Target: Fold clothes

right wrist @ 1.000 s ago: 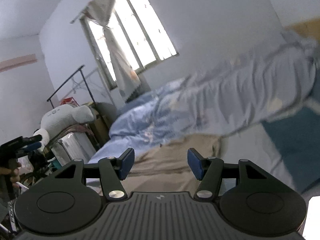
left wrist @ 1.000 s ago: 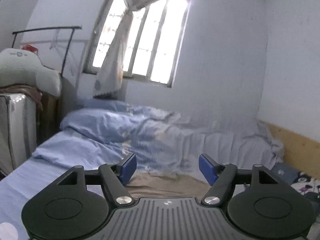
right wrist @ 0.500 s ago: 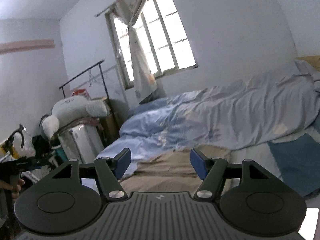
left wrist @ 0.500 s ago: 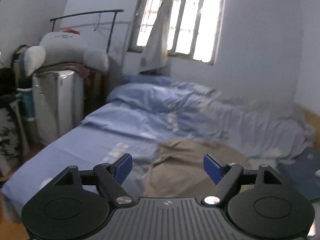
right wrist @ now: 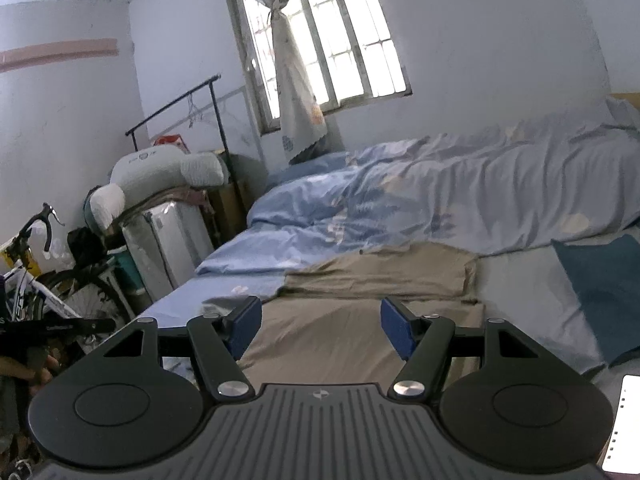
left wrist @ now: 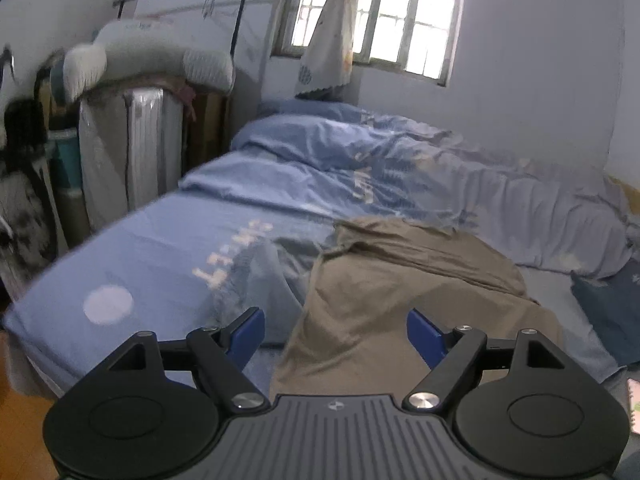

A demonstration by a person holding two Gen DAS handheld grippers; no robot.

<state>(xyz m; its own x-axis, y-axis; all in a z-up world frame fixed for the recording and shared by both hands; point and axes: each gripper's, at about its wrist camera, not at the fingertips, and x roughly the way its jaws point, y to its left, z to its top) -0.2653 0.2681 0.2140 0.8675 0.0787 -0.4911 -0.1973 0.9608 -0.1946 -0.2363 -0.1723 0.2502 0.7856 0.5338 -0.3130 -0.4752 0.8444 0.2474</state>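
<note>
Our left gripper [left wrist: 335,336] has dipped toward the bed within the last second: its view showed mostly window and wall then, and now the tan garment [left wrist: 404,300] fills the space directly ahead of and below its fingers. Our right gripper [right wrist: 320,330] has swung level from a tilted view and now faces the same tan garment [right wrist: 360,320] from its near edge. Both sets of jaws have just been opening a little wider and stand released, with nothing between the blue pads; the cloth lies beyond them, not yet touched as far as we can tell. The garment lies rumpled on the blue sheet [left wrist: 160,256], with the crumpled duvet [left wrist: 400,168] farther ahead and a dark blue cloth [right wrist: 600,288] off to the right of our right gripper. We judge this to be the approach before a first grasp: folding has not begun, and both grippers are lining up on the near hem.
</note>
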